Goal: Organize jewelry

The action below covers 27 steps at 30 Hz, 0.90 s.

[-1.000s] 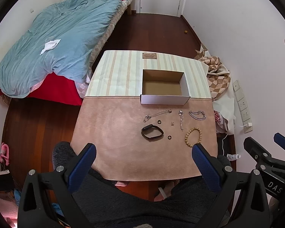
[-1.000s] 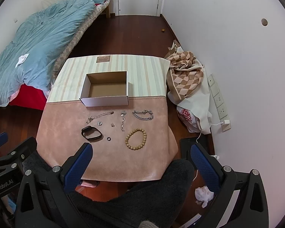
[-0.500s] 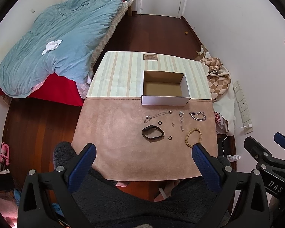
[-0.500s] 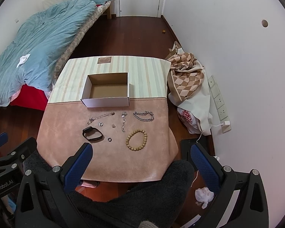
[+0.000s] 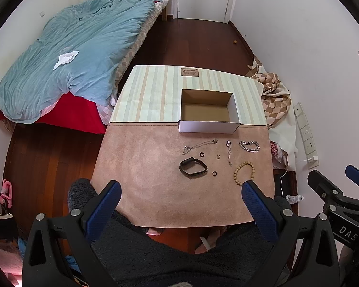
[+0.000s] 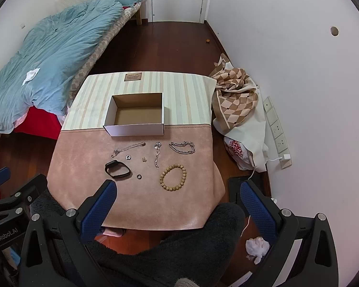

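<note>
Bedroom table (image 6: 136,205): beaded bracelet (image 6: 172,177) lies ahead of my right gripper (image 6: 177,202), nearer than left gripper (image 5: 181,199); both spread wide, empty.

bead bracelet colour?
Light tan, wood-like beads: the bracelet lies on the pink mat. Right wrist view shows it best.

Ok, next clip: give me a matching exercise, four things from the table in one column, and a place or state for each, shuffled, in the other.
Things:
1. cardboard box
2. wooden bead bracelet
3. black band
4. silver curb-chain bracelet

Place or state:
A. nearest the table's right edge, in the row just in front of the box
B. open-topped, nothing inside
C. leftmost piece in the near row
D. pale brown loop in the near row, right of the small rings

Pairs: 1-B, 2-D, 3-C, 4-A
</note>
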Each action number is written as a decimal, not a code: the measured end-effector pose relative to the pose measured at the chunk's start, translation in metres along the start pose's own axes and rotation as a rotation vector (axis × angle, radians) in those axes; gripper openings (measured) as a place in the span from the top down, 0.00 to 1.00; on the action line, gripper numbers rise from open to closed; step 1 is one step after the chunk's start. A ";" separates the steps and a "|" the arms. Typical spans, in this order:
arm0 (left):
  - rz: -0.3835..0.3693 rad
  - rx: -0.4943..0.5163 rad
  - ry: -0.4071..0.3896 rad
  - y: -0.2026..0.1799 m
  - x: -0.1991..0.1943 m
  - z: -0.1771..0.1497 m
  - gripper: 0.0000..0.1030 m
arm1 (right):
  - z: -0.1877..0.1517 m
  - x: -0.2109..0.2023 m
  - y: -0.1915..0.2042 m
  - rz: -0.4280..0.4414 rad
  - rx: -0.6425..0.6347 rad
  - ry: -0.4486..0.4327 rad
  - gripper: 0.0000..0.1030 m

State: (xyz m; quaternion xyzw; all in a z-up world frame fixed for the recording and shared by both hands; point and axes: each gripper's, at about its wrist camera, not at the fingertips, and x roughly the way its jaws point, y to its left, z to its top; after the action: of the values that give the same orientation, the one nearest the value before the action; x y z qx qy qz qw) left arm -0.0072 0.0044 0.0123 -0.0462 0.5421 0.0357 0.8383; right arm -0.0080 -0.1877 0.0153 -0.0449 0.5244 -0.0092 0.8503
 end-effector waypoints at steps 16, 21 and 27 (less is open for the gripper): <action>0.002 0.003 -0.013 0.001 -0.004 -0.003 0.00 | 0.001 -0.003 0.000 0.004 -0.006 -0.008 0.00; 0.000 0.007 -0.013 0.001 -0.006 -0.003 0.00 | 0.001 -0.007 -0.001 -0.001 -0.005 -0.015 0.00; 0.001 0.009 -0.017 -0.002 -0.008 -0.004 0.00 | 0.000 -0.008 -0.003 -0.002 -0.005 -0.018 0.00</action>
State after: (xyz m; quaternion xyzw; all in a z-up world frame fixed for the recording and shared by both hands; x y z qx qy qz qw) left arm -0.0136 0.0022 0.0178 -0.0418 0.5351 0.0341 0.8431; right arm -0.0114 -0.1898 0.0223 -0.0477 0.5168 -0.0084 0.8547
